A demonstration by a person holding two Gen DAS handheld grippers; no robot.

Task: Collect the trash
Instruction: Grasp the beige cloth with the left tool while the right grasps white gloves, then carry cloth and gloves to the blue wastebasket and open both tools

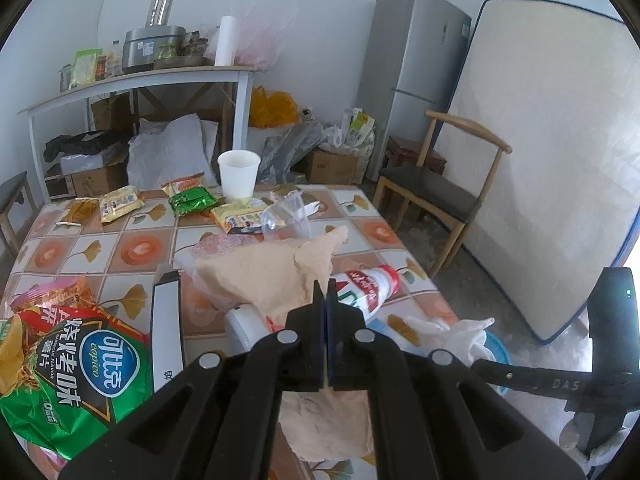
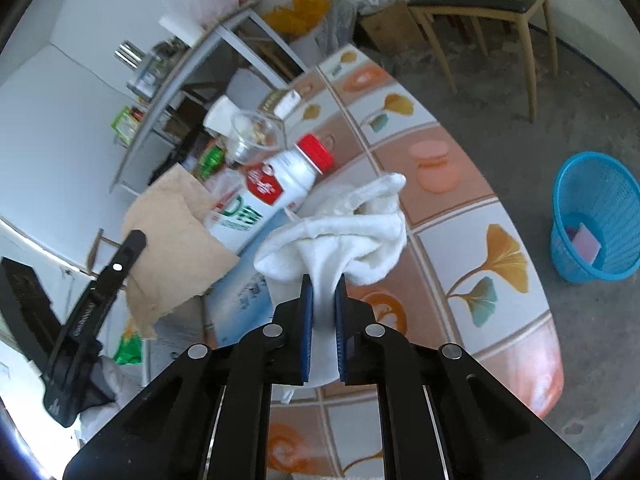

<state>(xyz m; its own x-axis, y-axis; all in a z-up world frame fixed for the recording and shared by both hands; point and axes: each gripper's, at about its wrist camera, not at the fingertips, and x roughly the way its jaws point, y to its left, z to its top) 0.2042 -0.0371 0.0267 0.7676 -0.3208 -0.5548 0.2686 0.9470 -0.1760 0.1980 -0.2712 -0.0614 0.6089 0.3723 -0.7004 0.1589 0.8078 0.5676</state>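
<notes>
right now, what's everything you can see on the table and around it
white cloth: one, white, table's near edge, pinched in right gripper
brown paper: one, tan, crumpled mid-table, pinched in left gripper
bottle: one, white with red cap, lying beside the cloth
chip bag: one, green and red, table's left
snack packets: several, green, yellow, brown, far side of table
paper cup: one, white, upright at far edge
clear cup: one, transparent, on its side
basket: one, blue, on floor
chair: one, wooden, dark seat
fridge: one, grey, by wall
left gripper: shut
right gripper: shut
</notes>
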